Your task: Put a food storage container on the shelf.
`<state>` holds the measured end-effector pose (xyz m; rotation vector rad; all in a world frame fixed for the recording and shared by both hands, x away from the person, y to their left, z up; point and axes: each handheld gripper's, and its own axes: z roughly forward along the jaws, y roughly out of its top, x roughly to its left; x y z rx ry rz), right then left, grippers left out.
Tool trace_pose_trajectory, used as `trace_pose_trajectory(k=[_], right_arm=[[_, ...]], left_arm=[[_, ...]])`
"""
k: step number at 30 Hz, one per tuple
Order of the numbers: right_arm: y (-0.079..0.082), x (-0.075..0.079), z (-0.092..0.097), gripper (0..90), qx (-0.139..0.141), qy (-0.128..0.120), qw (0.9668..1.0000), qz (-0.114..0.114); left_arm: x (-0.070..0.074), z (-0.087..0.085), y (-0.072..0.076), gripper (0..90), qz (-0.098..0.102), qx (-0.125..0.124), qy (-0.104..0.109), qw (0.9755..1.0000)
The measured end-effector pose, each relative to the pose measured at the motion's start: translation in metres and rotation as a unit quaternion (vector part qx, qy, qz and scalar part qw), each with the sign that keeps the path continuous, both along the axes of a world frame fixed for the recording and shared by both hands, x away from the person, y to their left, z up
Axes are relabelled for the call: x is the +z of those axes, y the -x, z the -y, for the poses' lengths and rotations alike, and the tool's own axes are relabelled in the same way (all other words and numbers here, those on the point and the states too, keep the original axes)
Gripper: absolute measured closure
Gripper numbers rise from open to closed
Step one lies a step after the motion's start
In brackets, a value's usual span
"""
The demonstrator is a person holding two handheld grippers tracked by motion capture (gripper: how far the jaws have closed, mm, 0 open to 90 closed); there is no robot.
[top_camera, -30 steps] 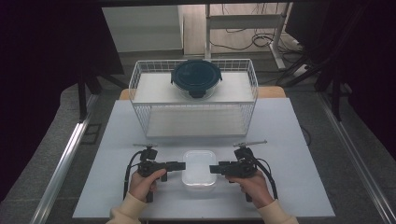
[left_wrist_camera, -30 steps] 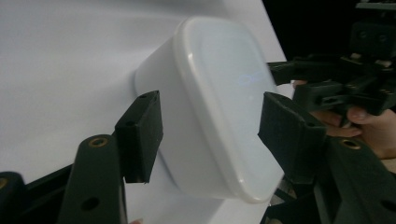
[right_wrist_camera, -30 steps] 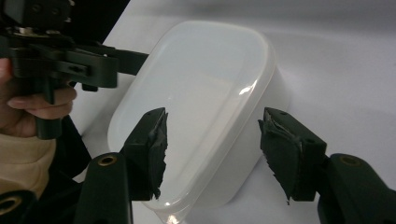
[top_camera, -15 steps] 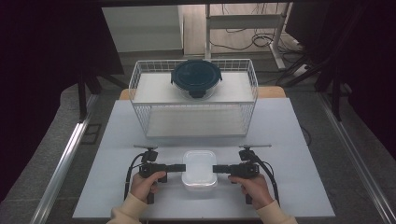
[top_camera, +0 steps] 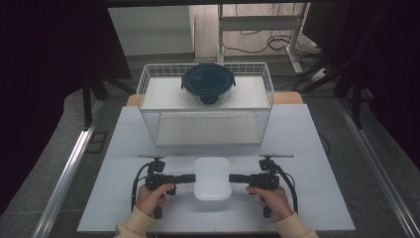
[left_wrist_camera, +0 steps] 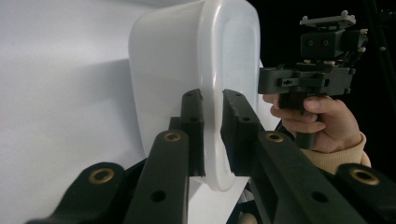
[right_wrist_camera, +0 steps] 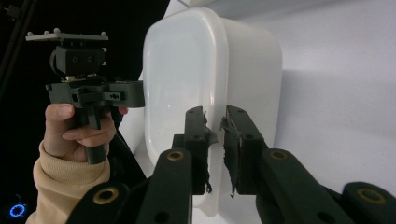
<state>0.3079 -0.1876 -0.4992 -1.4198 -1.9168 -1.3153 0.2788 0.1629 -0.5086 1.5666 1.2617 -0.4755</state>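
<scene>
White container rim now pinched by both just-closed grippers, left and right.

We see a white table; a white wire basket stands at its far side, a translucent white container at its near middle.

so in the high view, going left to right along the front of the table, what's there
left tool → white plastic container → right tool, each tool clamped on a container edge
</scene>
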Motion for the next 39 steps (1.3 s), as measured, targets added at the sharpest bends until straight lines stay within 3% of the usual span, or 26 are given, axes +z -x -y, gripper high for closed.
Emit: trace_pose_trajectory(k=[9,21,28,39], right_arm=[[0.003,0.005,-0.001,80.2,0.009,-0.01,0.9998,0.012],[0.014,0.037,-0.005,80.7,0.028,-0.004,0.9964,0.08],[0.013,0.04,-0.004,80.7,0.032,-0.005,0.9954,0.09],[0.013,0.063,-0.003,80.7,0.031,-0.007,0.992,0.122]], left_arm=[[0.007,-0.003,0.003,80.8,0.017,0.003,-0.003,0.9998],[0.029,-0.007,0.011,80.4,0.058,0.003,-0.002,0.9983],[0.036,-0.006,0.013,80.4,0.069,0.003,-0.006,0.9976],[0.061,-0.004,0.01,80.4,0.099,0.001,-0.015,0.9949]])
